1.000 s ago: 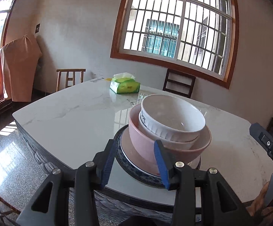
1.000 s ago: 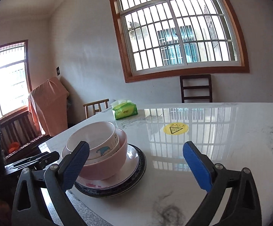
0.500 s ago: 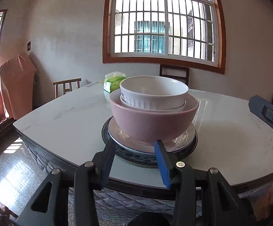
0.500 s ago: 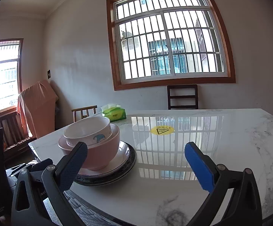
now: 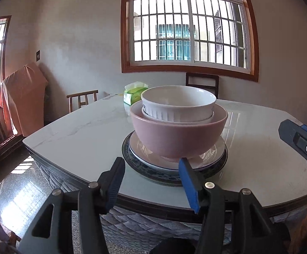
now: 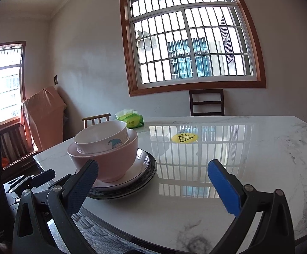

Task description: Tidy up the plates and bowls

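Observation:
A white ribbed bowl [image 5: 179,103] sits inside a pink bowl [image 5: 179,135], which stands on a white plate [image 5: 212,154] stacked on a dark blue-rimmed plate [image 5: 145,169] near the table's front edge. My left gripper [image 5: 151,177] is open and empty, just in front of the stack at table height. In the right wrist view the stack, with the pink bowl [image 6: 111,158] and white bowl [image 6: 102,136], stands at the left. My right gripper [image 6: 153,186] is wide open and empty over the table, right of the stack.
A white marble table [image 6: 259,158] carries a green tissue pack [image 6: 130,119] at the back and a yellow sticker [image 6: 184,138]. Wooden chairs [image 6: 206,102] stand behind it. The table's edge [image 5: 153,203] lies right under my left gripper.
My left gripper has dropped from looking down on the stack to table height and pulled back a little. My right gripper has also lowered slightly. The dishes have not moved.

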`<move>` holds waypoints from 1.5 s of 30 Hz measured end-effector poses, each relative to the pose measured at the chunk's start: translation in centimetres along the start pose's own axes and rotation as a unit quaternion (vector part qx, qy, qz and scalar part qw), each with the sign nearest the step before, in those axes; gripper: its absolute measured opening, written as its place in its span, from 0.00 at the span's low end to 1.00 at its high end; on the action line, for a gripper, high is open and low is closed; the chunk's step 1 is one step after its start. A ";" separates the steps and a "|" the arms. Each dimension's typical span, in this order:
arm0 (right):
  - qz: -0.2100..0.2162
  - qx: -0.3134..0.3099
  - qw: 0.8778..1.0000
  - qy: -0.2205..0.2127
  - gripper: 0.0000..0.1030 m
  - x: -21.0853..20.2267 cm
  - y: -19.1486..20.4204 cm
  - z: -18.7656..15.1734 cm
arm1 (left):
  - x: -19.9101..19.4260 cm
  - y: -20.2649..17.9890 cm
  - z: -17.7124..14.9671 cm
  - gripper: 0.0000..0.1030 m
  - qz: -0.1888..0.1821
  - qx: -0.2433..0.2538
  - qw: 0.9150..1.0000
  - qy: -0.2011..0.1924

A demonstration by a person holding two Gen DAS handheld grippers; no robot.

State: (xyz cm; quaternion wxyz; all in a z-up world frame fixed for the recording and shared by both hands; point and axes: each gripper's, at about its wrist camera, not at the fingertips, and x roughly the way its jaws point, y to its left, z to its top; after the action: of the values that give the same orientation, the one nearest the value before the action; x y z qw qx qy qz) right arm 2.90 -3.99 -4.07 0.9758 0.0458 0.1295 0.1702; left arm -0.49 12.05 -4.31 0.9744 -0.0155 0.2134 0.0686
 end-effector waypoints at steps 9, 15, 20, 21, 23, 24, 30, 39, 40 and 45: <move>0.000 0.002 1.000 -0.002 1.00 -0.4 -0.1 0.2 | -0.9 -0.4 0.1 0.68 -0.006 0.011 1.000 -0.017; 0.000 -0.001 1.000 -0.001 1.00 -0.5 0.1 0.3 | -0.6 0.0 0.3 0.77 -0.010 0.003 1.000 0.001; -0.001 -0.003 1.000 -0.004 1.00 -0.6 0.2 0.3 | -0.8 0.4 0.4 0.78 0.001 -0.004 1.000 0.000; 0.000 -0.003 1.000 -0.003 1.00 -0.6 0.1 0.3 | -1.0 0.4 0.3 0.78 0.006 -0.003 1.000 -0.005; 0.001 -0.003 1.000 -0.001 1.00 -0.7 0.1 0.2 | -1.2 0.4 0.4 0.78 0.009 -0.003 1.000 -0.012; 0.001 -0.004 1.000 0.000 1.00 -0.7 0.2 0.3 | -1.4 0.5 0.4 0.78 0.010 -0.004 1.000 -0.014; 0.002 -0.005 1.000 0.001 1.00 -0.8 0.2 0.2 | -1.4 0.7 0.4 0.78 0.008 -0.006 1.000 -0.014; 0.002 -0.004 1.000 0.006 1.00 -0.8 0.2 0.0 | -1.6 0.4 0.4 0.78 0.009 0.002 1.000 -0.016; 0.002 -0.004 1.000 0.007 1.00 -0.8 0.2 0.0 | -1.6 0.4 0.4 0.78 0.008 0.002 1.000 -0.016; 0.002 -0.003 1.000 0.006 1.00 -0.7 0.2 0.0 | -1.4 0.5 0.5 0.78 0.009 0.001 1.000 -0.012</move>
State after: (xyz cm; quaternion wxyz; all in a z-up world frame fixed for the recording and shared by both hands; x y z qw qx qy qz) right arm 2.18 -4.04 -3.87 0.9749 0.0421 0.1346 0.1724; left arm -1.66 12.36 -3.29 0.9763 -0.0123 0.2018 0.0771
